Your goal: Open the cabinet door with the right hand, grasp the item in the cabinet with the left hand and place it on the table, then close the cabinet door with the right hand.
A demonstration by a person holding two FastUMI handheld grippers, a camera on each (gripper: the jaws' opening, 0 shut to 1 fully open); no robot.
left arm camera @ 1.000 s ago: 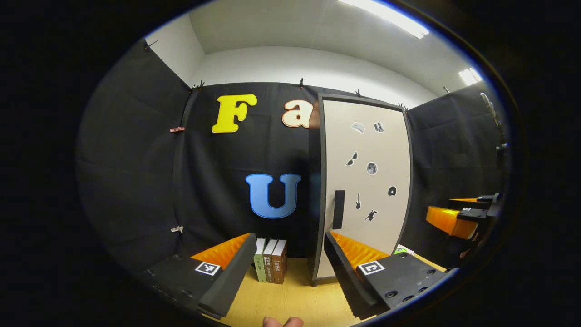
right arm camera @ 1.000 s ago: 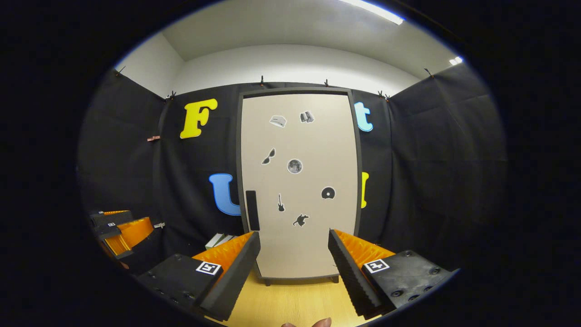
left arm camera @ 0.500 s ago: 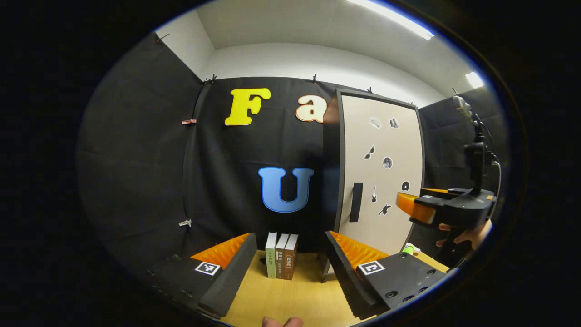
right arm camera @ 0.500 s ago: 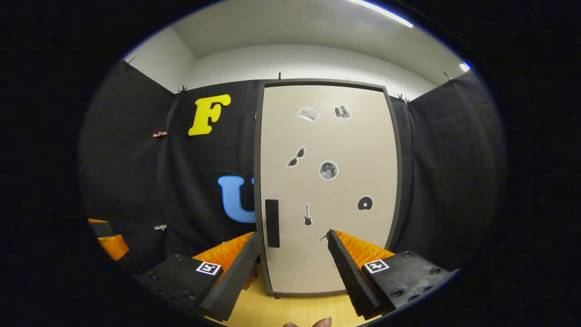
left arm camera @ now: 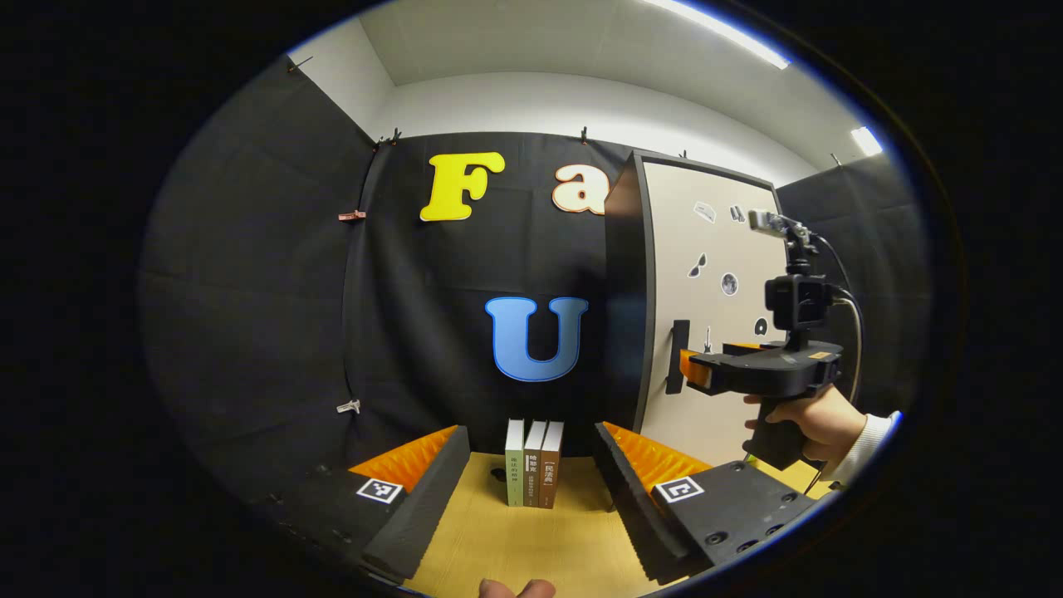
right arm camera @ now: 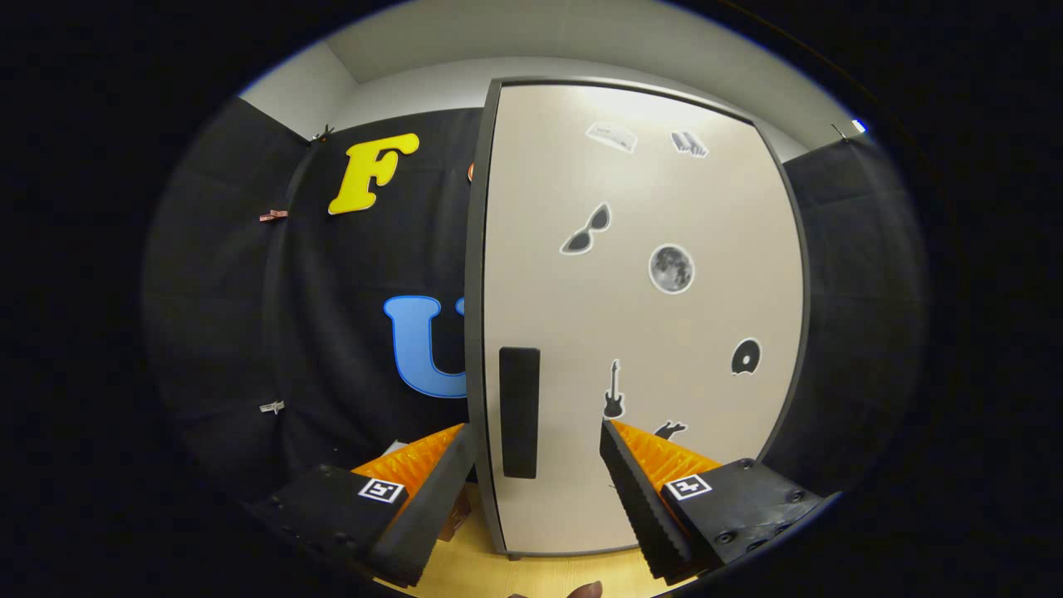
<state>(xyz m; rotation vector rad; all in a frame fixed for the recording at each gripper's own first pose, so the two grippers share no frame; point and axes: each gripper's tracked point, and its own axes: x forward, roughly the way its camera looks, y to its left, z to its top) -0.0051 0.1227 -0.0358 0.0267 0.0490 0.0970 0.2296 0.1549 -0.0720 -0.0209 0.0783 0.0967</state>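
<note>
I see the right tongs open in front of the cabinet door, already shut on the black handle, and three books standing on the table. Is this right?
Not quite. In the right gripper view the right tongs are open with the black handle between the fingers, not yet clamped. The cabinet door is closed. The left gripper view shows the three books standing on the table.

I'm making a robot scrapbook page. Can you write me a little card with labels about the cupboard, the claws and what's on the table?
door: shut, stickers on its front
handle: dark upright bar near the door's left edge
right claw: open, close in front of the handle, not gripping it yet
left claw: open, holding nothing, facing the books
books: three, upright, side by side left of the cabinet
table: light wood
hand: holds the right claw's grip
task stage: door not yet opened
</note>
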